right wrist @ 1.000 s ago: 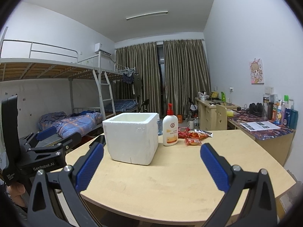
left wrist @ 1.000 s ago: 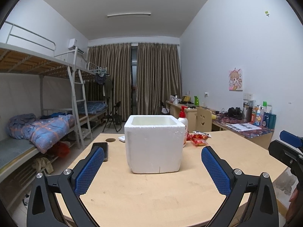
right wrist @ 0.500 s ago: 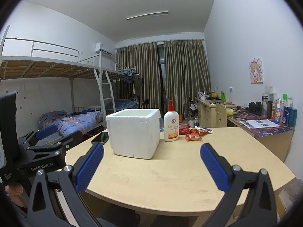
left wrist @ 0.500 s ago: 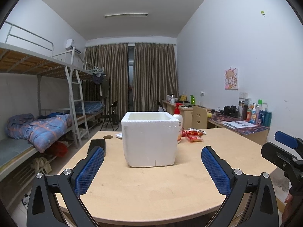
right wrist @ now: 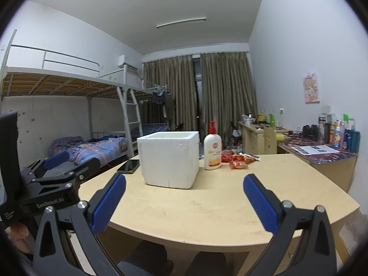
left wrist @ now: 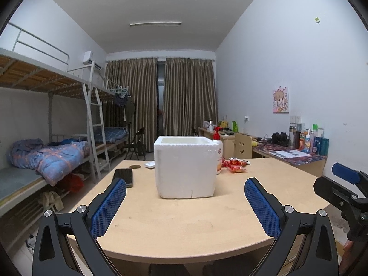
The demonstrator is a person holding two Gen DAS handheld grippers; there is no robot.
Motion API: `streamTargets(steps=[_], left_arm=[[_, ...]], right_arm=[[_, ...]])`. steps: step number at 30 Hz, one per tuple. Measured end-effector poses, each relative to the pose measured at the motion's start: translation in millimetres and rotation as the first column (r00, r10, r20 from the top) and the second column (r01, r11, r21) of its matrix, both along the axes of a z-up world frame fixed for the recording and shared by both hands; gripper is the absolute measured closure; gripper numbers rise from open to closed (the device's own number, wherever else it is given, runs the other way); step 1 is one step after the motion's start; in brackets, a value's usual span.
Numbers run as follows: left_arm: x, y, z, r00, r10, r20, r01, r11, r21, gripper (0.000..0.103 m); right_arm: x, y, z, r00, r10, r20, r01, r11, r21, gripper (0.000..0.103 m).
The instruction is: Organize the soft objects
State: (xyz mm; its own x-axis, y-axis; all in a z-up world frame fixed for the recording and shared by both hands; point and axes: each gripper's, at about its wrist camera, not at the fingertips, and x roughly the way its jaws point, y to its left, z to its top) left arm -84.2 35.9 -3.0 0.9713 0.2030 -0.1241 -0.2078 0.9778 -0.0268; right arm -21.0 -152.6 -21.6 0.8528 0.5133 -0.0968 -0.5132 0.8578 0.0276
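Both fingers point(left wrist: 108, 207) point(right wrist: 260, 201) spread, empty; foam box point(left wrist: 185, 166) sits beyond them on table point(left wrist: 184, 225).

Foam box point(left wrist: 185, 167) mid-table point(left wrist: 184, 225) — phone point(left wrist: 123, 176) left, pump bottle point(right wrist: 212, 148) and snack packets point(right wrist: 239, 160) right.

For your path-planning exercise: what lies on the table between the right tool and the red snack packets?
Only bare tabletop lies between the right tool and the red snack packets, as the right wrist view shows; the lotion bottle stands just left of that line.

Rough white foam box point(left wrist: 186, 168) on smooth matt wooden table point(left wrist: 184, 225).
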Motion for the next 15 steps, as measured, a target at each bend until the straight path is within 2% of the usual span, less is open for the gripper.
streamTargets(steps=[9, 15], left_arm=[[0.4, -6.6, -15.3, 1.000, 0.013, -0.021, -0.012, 1.000, 0.024, 0.000], [-0.1, -12.7, -14.1, 1.000, 0.015, -0.018, -0.014, 0.999, 0.047, 0.000]], right_arm=[[9.6, 0.9, -5.7, 0.992, -0.123, -0.016, 0.123, 0.992, 0.012, 0.000], [9.0, 0.4, -7.3, 0.991, -0.132, -0.034, 0.132, 0.991, -0.005, 0.000]])
